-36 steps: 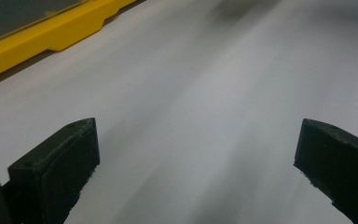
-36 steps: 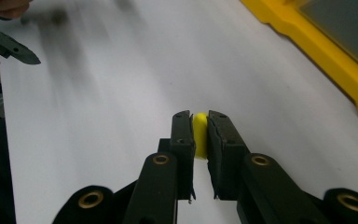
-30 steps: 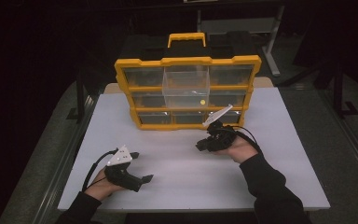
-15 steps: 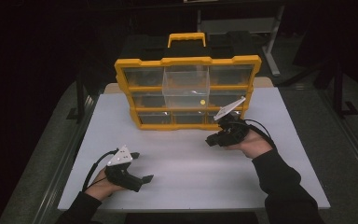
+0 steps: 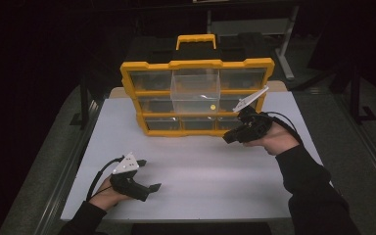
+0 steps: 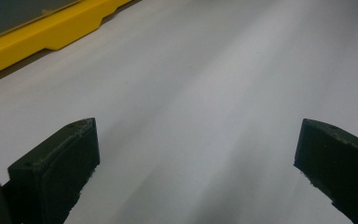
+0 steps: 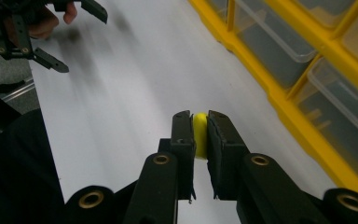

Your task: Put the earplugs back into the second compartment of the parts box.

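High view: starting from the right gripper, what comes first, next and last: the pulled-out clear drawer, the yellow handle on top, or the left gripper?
From the right gripper:
1. Pulled-out clear drawer, just behind it, in the organizer's middle.
2. Yellow handle, on top at the back.
3. Left gripper, across the table at the near left.

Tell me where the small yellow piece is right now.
In the right gripper view the small yellow piece is pinched in the right claw, above the white table, with the yellow drawer organizer close on its right.

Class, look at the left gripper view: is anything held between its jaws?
No, the left gripper stands wide open with just bare white table between its jaws.
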Available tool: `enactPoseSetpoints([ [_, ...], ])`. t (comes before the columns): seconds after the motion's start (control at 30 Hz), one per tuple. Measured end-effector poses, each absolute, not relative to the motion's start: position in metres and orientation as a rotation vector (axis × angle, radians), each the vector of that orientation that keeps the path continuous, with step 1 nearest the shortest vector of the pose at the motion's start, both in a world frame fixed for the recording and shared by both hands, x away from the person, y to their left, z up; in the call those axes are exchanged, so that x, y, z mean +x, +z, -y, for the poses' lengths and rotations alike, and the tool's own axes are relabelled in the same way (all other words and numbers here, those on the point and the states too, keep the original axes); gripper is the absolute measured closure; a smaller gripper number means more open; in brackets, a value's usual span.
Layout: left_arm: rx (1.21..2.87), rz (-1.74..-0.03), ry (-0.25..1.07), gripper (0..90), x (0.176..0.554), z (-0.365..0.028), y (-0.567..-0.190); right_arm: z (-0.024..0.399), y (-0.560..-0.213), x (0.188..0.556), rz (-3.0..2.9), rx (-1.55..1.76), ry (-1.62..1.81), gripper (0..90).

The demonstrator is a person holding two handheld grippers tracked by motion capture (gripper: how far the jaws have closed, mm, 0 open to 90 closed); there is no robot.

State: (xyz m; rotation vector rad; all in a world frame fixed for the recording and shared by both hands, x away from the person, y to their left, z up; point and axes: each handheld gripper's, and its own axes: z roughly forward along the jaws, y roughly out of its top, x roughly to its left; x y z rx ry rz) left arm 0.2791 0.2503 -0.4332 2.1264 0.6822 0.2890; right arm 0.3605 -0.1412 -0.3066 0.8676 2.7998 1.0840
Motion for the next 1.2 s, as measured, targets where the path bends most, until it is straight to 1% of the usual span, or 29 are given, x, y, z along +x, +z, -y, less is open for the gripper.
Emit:
enactPoseSetpoints([
  [0.5, 2.13, -0.683, 0.289, 0.0, 0.279, -0.25, -0.433, 0.158, -0.255, 0.368, -2.76, 0.882, 1.121, 79.7],
  [1.2, 2.13, -0.683, 0.287, 0.0, 0.279, -0.25, -0.433, 0.158, -0.182, 0.378, -2.697, 0.845, 1.159, 79.7],
])
